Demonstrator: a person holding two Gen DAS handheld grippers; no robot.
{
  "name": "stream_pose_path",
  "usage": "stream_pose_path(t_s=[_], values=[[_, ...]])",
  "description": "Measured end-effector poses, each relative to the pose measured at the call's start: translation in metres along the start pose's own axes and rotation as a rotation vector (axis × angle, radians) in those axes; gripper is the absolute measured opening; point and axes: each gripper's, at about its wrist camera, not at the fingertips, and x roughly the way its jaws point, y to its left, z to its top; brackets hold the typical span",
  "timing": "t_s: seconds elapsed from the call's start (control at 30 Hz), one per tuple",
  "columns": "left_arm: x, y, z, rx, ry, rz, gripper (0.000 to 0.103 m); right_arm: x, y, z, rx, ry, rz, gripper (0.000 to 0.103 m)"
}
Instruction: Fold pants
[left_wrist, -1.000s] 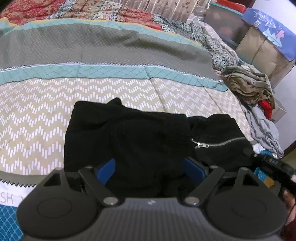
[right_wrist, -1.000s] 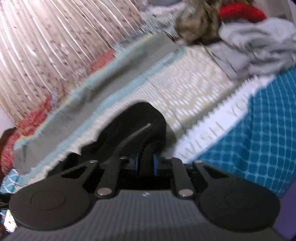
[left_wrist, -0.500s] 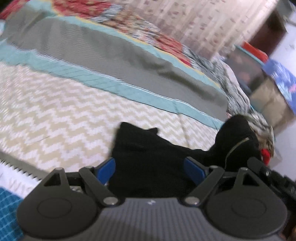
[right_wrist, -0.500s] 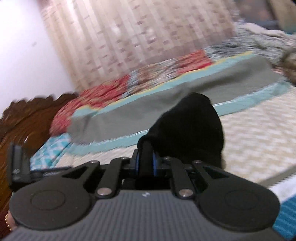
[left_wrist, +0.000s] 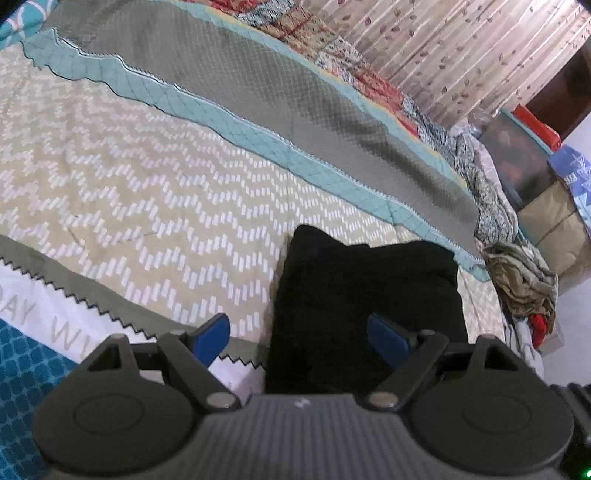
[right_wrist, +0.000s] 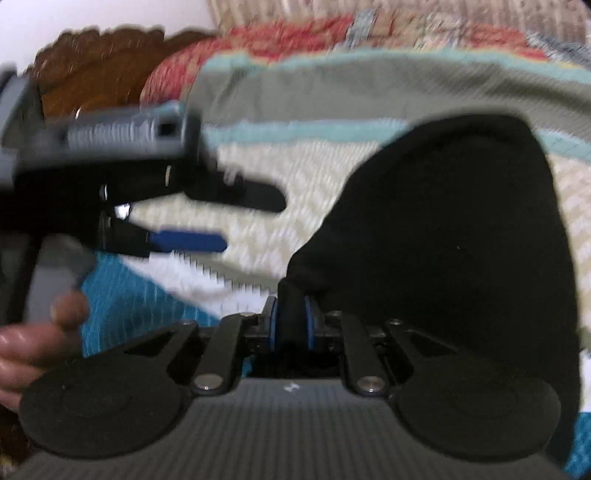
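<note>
The black pants (left_wrist: 365, 295) lie bunched on the patterned bedspread (left_wrist: 147, 192). My left gripper (left_wrist: 299, 339) is open and empty just above their near left edge, one blue finger over the quilt and one over the cloth. My right gripper (right_wrist: 291, 325) is shut on a fold of the black pants (right_wrist: 461, 240) and holds it raised above the bed. The left gripper also shows in the right wrist view (right_wrist: 236, 218), open, to the left of the lifted cloth. That view is blurred.
A pile of other clothes (left_wrist: 524, 284) lies at the bed's right edge. Boxes and a covered crate (left_wrist: 554, 206) stand beyond it. A curtain (left_wrist: 461, 48) hangs behind the bed. A wooden headboard (right_wrist: 99, 62) is at the far left.
My right gripper has carried the held part of the pants up and leftward over the rest. My left gripper has drawn back to the left, off the middle of the pants.
</note>
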Motion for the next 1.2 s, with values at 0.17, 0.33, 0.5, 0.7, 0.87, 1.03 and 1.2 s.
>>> stream_pose_path(t_s=[0.17, 0.33, 0.5, 0.7, 0.87, 1.03, 1.2], values=[[0.02, -0.007, 0.009, 0.033, 0.027, -0.008, 0.086, -0.057, -0.006, 0.006, 0.013, -0.093, 0.137, 0.037], [0.048, -0.017, 0.025, 0.031, 0.075, -0.08, 0.095, -0.123, -0.033, -0.003, 0.026, -0.272, 0.018, 0.037], [0.078, -0.025, 0.029, 0.033, 0.12, -0.109, 0.025, -0.131, -0.078, -0.025, 0.2, -0.272, -0.07, 0.036], [0.073, -0.048, 0.037, 0.155, -0.013, 0.063, 0.014, -0.082, -0.084, -0.034, 0.35, -0.107, 0.017, 0.023], [0.083, -0.045, 0.033, 0.145, 0.022, 0.192, 0.026, -0.052, -0.047, -0.034, 0.156, -0.066, -0.071, 0.022], [0.025, -0.041, 0.03, 0.083, -0.093, 0.087, 0.038, -0.101, -0.061, -0.026, 0.201, -0.186, -0.03, 0.027], [0.007, -0.082, 0.007, 0.269, -0.102, -0.045, 0.037, -0.105, -0.078, 0.025, 0.231, -0.262, -0.037, 0.027]])
